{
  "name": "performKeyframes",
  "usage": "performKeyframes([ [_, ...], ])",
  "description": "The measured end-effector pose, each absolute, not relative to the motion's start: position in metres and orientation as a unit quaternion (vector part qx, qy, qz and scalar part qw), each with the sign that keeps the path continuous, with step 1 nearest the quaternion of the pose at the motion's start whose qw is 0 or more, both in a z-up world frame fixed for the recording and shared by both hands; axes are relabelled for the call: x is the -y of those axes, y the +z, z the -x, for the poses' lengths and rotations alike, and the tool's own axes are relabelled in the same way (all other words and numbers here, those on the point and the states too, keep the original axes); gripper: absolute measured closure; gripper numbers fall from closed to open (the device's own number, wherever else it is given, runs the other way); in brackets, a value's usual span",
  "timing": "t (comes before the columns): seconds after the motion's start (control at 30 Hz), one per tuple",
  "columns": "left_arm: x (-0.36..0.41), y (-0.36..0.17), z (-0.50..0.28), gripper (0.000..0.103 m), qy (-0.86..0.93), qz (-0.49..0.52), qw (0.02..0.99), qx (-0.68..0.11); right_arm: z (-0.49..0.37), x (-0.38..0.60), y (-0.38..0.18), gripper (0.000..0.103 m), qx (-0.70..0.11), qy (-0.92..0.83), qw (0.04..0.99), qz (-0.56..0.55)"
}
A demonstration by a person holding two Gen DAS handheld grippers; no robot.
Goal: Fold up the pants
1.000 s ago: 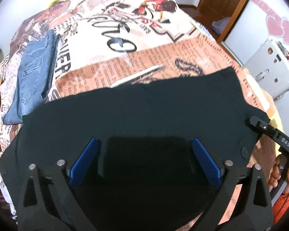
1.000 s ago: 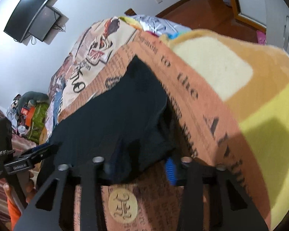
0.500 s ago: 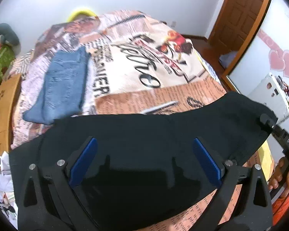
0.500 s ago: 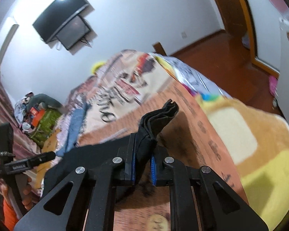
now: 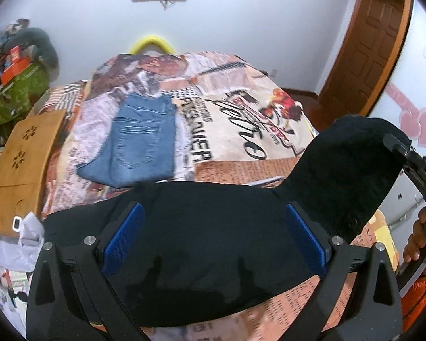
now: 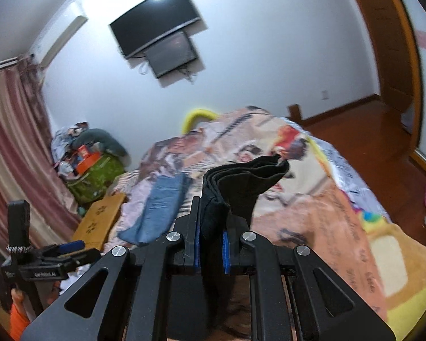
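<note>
Right gripper clamped on bunched edge of black pants, raised above bed. Left gripper spread wide, blue pads either side of flat cloth, gripping nothing. Fold barely begun: one end lifted, rest lies spread. Fabric soft, matte, thick-layered. Folded blue jeans rest farther back on newsprint-patterned blanket.

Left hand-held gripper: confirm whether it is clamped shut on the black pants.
No, the left hand-held gripper stands wide open, its blue pads apart over the black pants.
</note>
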State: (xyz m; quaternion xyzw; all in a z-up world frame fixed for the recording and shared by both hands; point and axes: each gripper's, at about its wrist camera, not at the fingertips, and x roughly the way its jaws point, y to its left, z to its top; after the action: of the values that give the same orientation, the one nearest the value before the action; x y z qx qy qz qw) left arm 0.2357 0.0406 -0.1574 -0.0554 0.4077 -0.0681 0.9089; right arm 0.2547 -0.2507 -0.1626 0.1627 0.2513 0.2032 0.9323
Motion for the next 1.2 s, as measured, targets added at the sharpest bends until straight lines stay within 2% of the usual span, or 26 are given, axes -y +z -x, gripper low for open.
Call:
performKeyframes([
  [0.27, -0.107, -0.155, -0.204, 0.003, -0.017, 0.1, 0.916, -0.389, -0.264, 0.167, -0.165, 0.093, -0.289, 0.281, 0.907, -0.123],
  [0.4, -0.136, -0.161, -0.193, 0.003, 0.015, 0.117, 0.914, -0.388, -0.259, 0.12, -0.193, 0.093, -0.336, 0.319, 0.882, -0.09],
  [0.6, -0.165, -0.174, -0.182, 0.003, 0.038, 0.145, 0.904, -0.399, -0.249, 0.056, -0.261, 0.092, -0.453, 0.362, 0.814, -0.025],
  [0.77, -0.166, -0.183, -0.182, 0.003, 0.046, 0.139, 0.901, -0.41, -0.238, 0.045, -0.288, 0.08, -0.5, 0.368, 0.784, 0.014],
  [0.83, -0.162, -0.185, -0.185, 0.003, 0.042, 0.137, 0.899, -0.414, -0.239, 0.051, -0.28, 0.065, -0.499, 0.375, 0.781, 0.003],
  [0.9, -0.157, -0.187, -0.19, 0.003, 0.037, 0.135, 0.898, -0.417, -0.241, 0.058, -0.271, 0.058, -0.49, 0.371, 0.789, -0.008],
  [1.03, -0.143, -0.187, -0.203, 0.003, 0.026, 0.122, 0.898, -0.423, -0.245, 0.082, -0.242, 0.052, -0.456, 0.359, 0.814, -0.028],
  [1.2, -0.121, -0.192, -0.226, 0.003, 0.007, 0.101, 0.893, -0.438, -0.264, 0.12, -0.219, 0.051, -0.419, 0.316, 0.851, -0.029],
])
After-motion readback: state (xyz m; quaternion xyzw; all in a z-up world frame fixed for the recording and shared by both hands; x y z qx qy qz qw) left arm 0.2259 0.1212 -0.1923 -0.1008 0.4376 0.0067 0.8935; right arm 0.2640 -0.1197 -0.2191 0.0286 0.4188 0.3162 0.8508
